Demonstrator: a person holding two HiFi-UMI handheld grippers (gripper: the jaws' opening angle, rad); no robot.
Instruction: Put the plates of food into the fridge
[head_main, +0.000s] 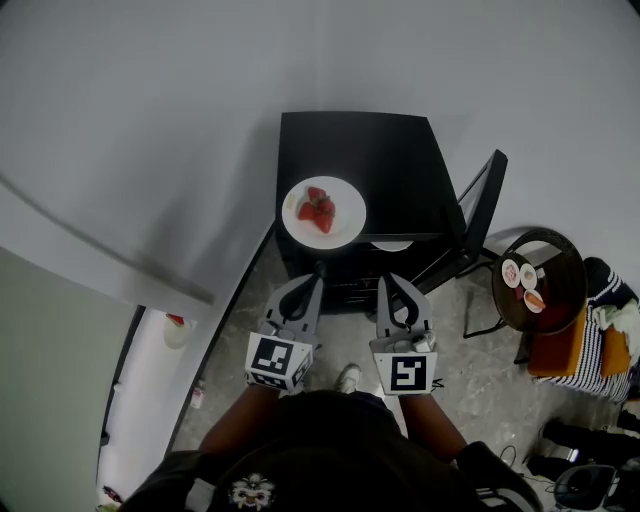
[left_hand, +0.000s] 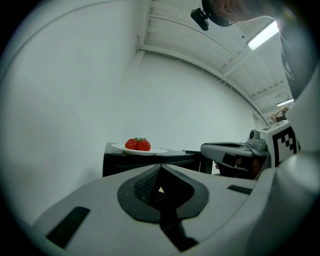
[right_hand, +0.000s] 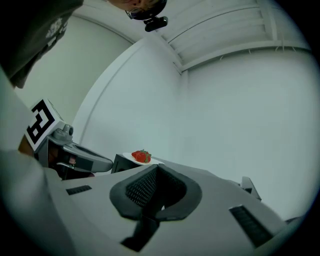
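Left tool: jaws closed tip against tip, nothing between them. Right tool: jaws likewise closed, empty. Positioned side by side in the head view, right tool at 3 o'clock of left tool, near but not touching, both aimed toward 12 o'clock.

White round plate: set flat on the black square tabletop, at its 7 o'clock corner, close to the near edge. Located at 12 o'clock of both tools, apart from them, untouched. Red strawberries with green caps: heaped at plate centre.

Left gripper view: closed left tool low at centre. Plate and strawberries at 11 o'clock beyond the tips, resting on the tabletop. Body of right tool visible at 3 o'clock.

Right gripper view: closed right tool low at centre. Strawberries on the plate just above the tips, at 11 o'clock.

Round dark side tabletop: at 3 o'clock of the black tabletop, well apart, carrying small dishes. Plain white wall at 9 to 12 o'clock.
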